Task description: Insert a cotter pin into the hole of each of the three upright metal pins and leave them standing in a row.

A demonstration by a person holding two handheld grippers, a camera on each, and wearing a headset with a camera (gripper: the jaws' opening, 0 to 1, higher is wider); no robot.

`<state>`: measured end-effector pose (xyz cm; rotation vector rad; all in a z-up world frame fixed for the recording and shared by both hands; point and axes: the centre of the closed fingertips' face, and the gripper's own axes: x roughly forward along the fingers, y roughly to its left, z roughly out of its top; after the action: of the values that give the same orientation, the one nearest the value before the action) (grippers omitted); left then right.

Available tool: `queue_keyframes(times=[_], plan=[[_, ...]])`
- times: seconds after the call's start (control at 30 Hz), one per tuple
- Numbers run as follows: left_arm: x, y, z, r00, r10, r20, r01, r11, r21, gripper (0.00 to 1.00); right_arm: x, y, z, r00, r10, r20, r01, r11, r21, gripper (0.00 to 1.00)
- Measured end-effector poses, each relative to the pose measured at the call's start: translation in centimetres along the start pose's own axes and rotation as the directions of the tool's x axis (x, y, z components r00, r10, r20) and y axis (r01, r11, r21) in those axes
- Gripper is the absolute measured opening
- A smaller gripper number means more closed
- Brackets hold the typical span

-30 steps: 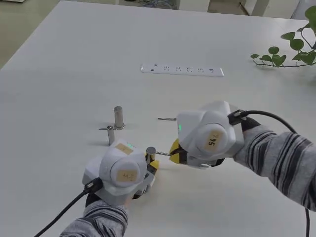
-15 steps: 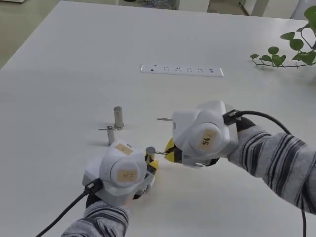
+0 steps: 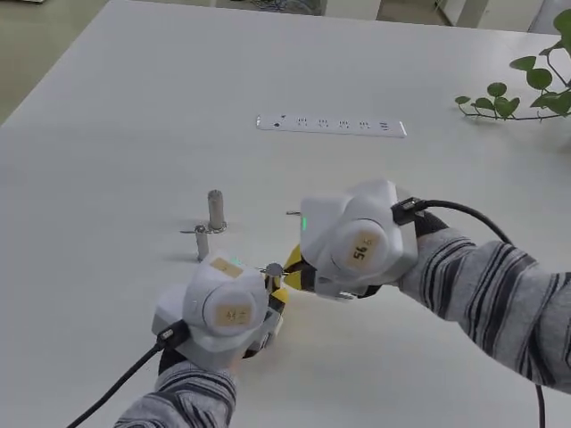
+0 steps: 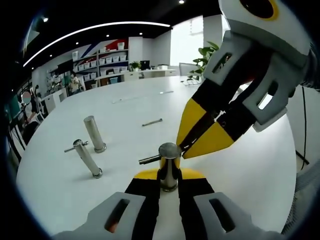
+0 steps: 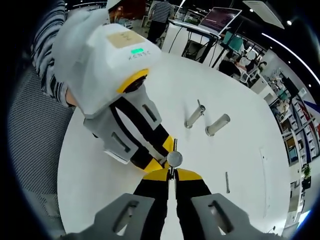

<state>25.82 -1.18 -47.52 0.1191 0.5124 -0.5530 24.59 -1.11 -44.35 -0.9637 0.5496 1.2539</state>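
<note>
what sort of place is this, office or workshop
Probably an open-plan office or lab: a big white table with a power strip and a leafy plant, wall shelves holding boxes, and a monitor on desks behind.

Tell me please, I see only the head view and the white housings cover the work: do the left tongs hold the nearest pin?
Observer: Yes. In the left gripper view the left tongs are shut on the lower part of the nearest pin, which stands upright.
Operator: Is the cotter pin in its hole?
Observer: Yes. The left gripper view shows the tip of the cotter pin sticking out on the side of the pin away from the other gripper.
Operator: Do the right tongs hold it?
Observer: Yes. In the right gripper view the right tongs are shut on it, close against the pin.
</note>
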Motion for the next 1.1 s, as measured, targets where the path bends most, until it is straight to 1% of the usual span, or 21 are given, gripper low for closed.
queue_keyframes(times=[0.1,0.17,0.27,0.37,0.47,0.57,0.67,0.73,0.8,1.07,1.1], plan=[[0.0,0.0,0.0,1.0,0.001,0.0,-0.001,1.0,-0.001,0.09,-0.3,-0.2,0.1,0.9999,-0.01,0.006,0.01,1.0,0.021,0.04],[0.0,0.0,0.0,1.0,0.003,0.0,-0.003,1.0,0.0,0.09,-0.6,-0.1,0.1,0.9999,-0.008,0.01,0.007,0.999,0.034,0.05],[0.0,0.0,0.0,1.0,0.005,0.0,-0.005,1.0,-0.002,0.09,-0.9,0.0,-0.3,1.0,-0.007,-0.002,0.007,0.999,0.041,0.05],[0.0,0.0,0.0,1.0,0.005,-0.001,-0.005,1.0,-0.004,0.1,-1.1,0.3,-0.4,1.0,0.004,0.003,-0.005,0.998,0.056,0.01],[0.1,0.0,0.0,1.0,0.006,-0.001,-0.006,1.0,-0.003,0.1,-1.0,0.2,-0.8,0.9999,-0.004,-0.01,0.004,0.999,0.04,0.0],[0.1,0.0,0.0,1.0,0.005,-0.002,-0.005,1.0,-0.002,0.1,-1.0,0.1,-0.7,1.0,-0.008,-0.006,0.008,0.999,0.035,0.0],[0.1,0.0,0.0,1.0,0.006,-0.002,-0.006,1.0,-0.001,0.1,-0.8,0.0,-0.6,0.9999,-0.007,-0.008,0.007,1.0,0.011,0.0],[0.1,0.0,0.0,1.0,0.007,-0.003,-0.007,1.0,-0.001,0.1,-0.8,0.1,-0.2,1.0,-0.005,0.004,0.005,1.0,-0.001,0.0],[0.1,0.0,0.0,1.0,0.008,-0.003,-0.008,1.0,-0.001,0.1,-0.7,0.0,-0.2,1.0,-0.007,-0.003,0.007,1.0,-0.013,0.0],[0.1,0.0,-0.1,0.9999,0.016,-0.005,-0.016,1.0,-0.003,0.09,-0.6,0.0,-0.1,1.0,-0.006,0.0,0.006,1.0,-0.014,0.0],[0.1,0.0,-0.1,0.9998,0.017,-0.005,-0.017,1.0,-0.002,0.09,-0.6,0.0,0.0,0.9999,-0.01,0.009,0.01,1.0,0.002,0.0]])
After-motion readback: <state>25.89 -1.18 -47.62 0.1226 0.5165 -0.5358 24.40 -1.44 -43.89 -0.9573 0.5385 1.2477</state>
